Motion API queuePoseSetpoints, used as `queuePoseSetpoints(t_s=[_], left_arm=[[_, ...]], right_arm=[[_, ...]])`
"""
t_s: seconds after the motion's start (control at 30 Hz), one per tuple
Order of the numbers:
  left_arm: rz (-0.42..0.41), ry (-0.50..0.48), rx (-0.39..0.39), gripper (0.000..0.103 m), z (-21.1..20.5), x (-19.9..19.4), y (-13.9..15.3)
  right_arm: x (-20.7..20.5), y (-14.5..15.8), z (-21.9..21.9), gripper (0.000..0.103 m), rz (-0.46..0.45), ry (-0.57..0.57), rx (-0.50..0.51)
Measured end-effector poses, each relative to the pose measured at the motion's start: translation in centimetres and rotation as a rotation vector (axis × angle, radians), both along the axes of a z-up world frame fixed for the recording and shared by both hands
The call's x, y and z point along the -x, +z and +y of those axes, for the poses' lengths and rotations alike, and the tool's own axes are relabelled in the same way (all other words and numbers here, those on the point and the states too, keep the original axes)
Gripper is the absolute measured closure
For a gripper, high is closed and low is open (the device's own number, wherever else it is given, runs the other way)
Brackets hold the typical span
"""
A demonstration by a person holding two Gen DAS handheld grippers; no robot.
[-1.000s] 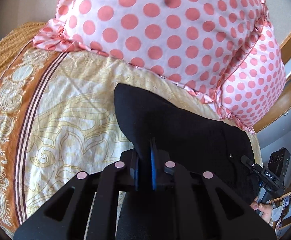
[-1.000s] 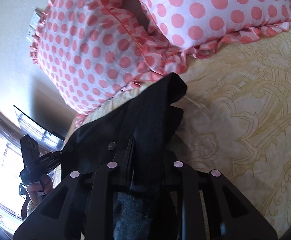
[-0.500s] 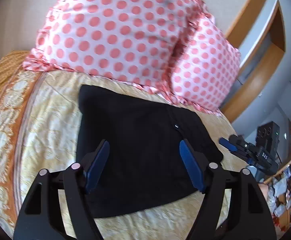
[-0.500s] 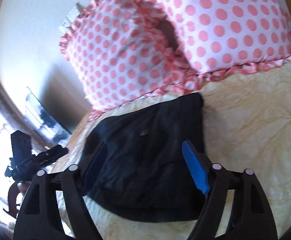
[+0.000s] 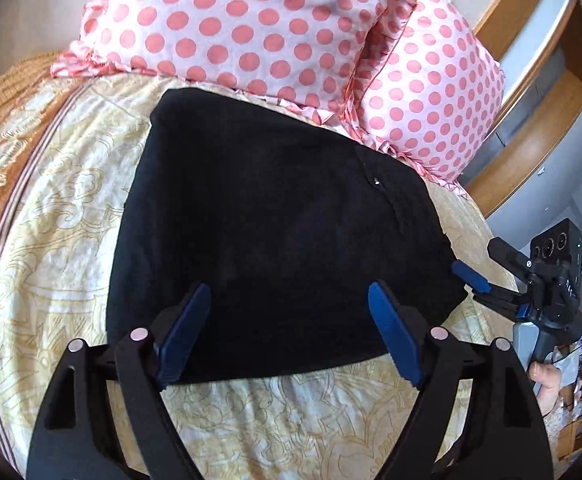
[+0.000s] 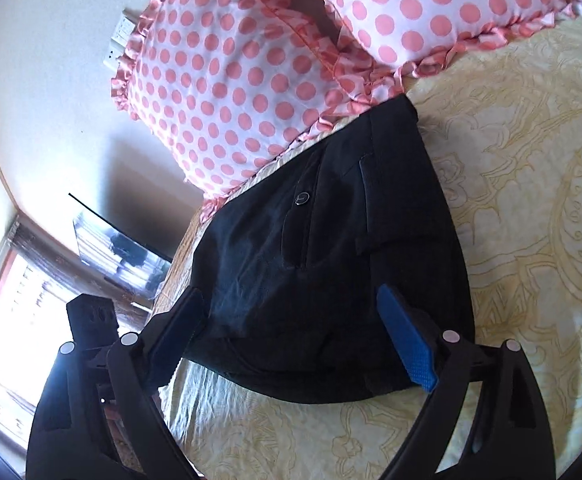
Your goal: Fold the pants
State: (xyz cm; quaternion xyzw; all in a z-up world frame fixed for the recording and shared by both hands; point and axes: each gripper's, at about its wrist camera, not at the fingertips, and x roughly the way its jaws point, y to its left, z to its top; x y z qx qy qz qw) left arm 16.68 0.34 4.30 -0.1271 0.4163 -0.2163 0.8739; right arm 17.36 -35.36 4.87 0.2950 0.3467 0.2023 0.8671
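Observation:
The black pants (image 5: 275, 232) lie folded into a flat rectangle on the yellow patterned bedspread (image 5: 59, 216), just in front of the pillows. They also show in the right wrist view (image 6: 331, 264), with a button and pocket seam facing up. My left gripper (image 5: 287, 312) is open and empty, held above the fold's near edge. My right gripper (image 6: 291, 320) is open and empty over the near edge on the other side. The right gripper also shows at the right in the left wrist view (image 5: 471, 276).
Two pink polka-dot pillows (image 5: 259, 28) lean behind the pants; they also show in the right wrist view (image 6: 251, 64). A wooden headboard frame (image 5: 531, 92) rises at the right. An orange border (image 5: 7, 216) runs along the bedspread's left. A window (image 6: 7, 312) is at the left.
Both grippers were shut on the pants one second ago. They let go, opened wide and drew back, and the pants now lie flat on the bed.

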Motion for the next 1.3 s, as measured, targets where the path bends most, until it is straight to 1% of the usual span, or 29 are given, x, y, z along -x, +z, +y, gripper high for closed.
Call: queuePoseSetpoints(t_s=[0.03,0.07,0.1,0.17,0.2,0.27,0.3,0.43,0.5,0.67,0.83,0.93,1.07,1.17,1.23,1.3], left_arm=[[-0.041,0.019,-0.036,0.013,0.3,1.2,0.4],[-0.088,0.050,-0.086,0.007,0.4,2.5,0.8],[-0.135,0.084,-0.141,0.003,0.4,4.0,1.0],[-0.211,0.126,-0.226,0.002,-0.2,6.8,1.1],[-0.233,0.145,-0.256,0.002,-0.5,7.8,1.1],[-0.258,0.180,-0.304,0.002,-0.8,9.6,0.6],[-0.258,0.192,-0.321,0.002,-0.9,10.2,0.4],[-0.225,0.216,-0.379,0.002,-1.3,11.5,-1.2],[-0.211,0.217,-0.379,0.002,-1.5,11.9,-1.9],[-0.211,0.221,-0.360,0.002,-1.4,12.5,-2.5],[-0.228,0.231,-0.404,0.002,-1.9,12.7,-2.8],[-0.228,0.233,-0.407,0.002,-1.9,12.6,-2.8],[-0.219,0.229,-0.393,0.002,-1.8,12.3,-3.3],[-0.241,0.231,-0.390,0.002,-1.8,12.4,-3.5],[-0.248,0.230,-0.390,0.002,-1.9,12.5,-3.5],[-0.252,0.232,-0.389,0.002,-1.9,12.5,-3.5]], right_arm=[[1.2,0.7,0.4,0.001,-0.039,-0.024,0.062],[2.6,1.2,1.0,0.001,-0.077,-0.051,0.120],[4.0,1.4,1.7,0.001,-0.110,-0.071,0.172],[6.0,1.1,3.1,0.001,-0.133,-0.097,0.261],[6.7,0.7,3.9,0.001,-0.132,-0.100,0.305],[7.9,-0.2,5.2,0.001,-0.125,-0.111,0.366],[8.3,-0.7,5.9,0.001,-0.124,-0.113,0.388],[9.3,-2.5,8.2,0.001,-0.106,-0.110,0.519],[9.8,-2.9,9.1,0.001,-0.110,-0.100,0.554],[10.4,-3.2,10.0,0.001,-0.124,-0.110,0.580],[10.6,-3.8,10.2,0.001,-0.113,-0.115,0.580],[10.7,-4.1,10.3,0.001,-0.106,-0.109,0.585],[11.0,-4.3,10.7,0.001,-0.124,-0.100,0.598],[11.2,-4.8,11.6,0.001,-0.146,-0.107,0.671],[11.4,-4.9,11.4,0.001,-0.157,-0.121,0.655],[11.5,-4.9,11.5,0.001,-0.165,-0.121,0.660]])
